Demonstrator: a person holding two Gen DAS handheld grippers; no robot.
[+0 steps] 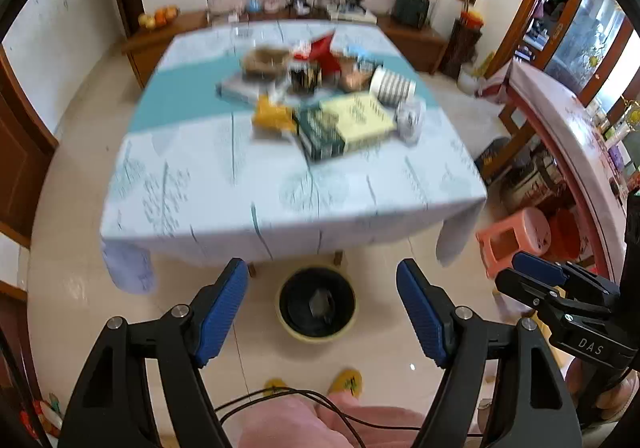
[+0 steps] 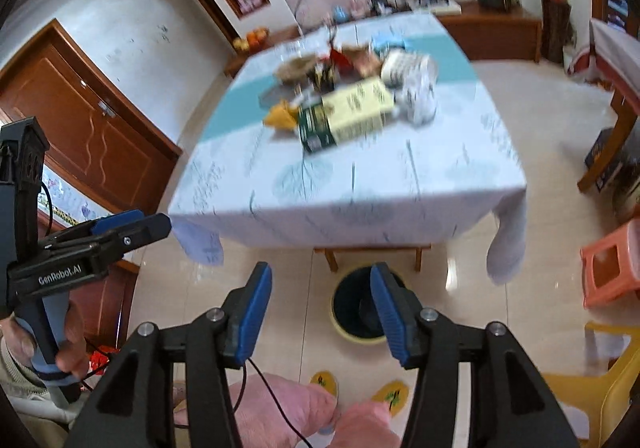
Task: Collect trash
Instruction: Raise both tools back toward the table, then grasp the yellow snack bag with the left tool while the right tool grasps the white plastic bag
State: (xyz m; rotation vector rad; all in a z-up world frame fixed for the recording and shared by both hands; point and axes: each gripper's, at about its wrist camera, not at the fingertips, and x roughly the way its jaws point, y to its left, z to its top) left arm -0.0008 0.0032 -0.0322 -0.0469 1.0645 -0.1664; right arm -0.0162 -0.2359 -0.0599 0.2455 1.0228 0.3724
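Both tongs stand released with nothing between their blue pads. The left tongs (image 1: 322,298) frame the yellow-rimmed trash bin (image 1: 317,303) on the floor directly beyond them. The bin sits just past the right tongs (image 2: 320,308), behind their right pad. The blurred trash pile (image 1: 328,92) lies farther ahead on the cloth-covered surface (image 1: 200,184).

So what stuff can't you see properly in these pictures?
- Pile on the table: blurred in both views; the yellow box print is unreadable.
- Bin contents: dark lump, too small in the left view; right tongs cover part of it in the right view.
- Table legs: hidden by the cloth.
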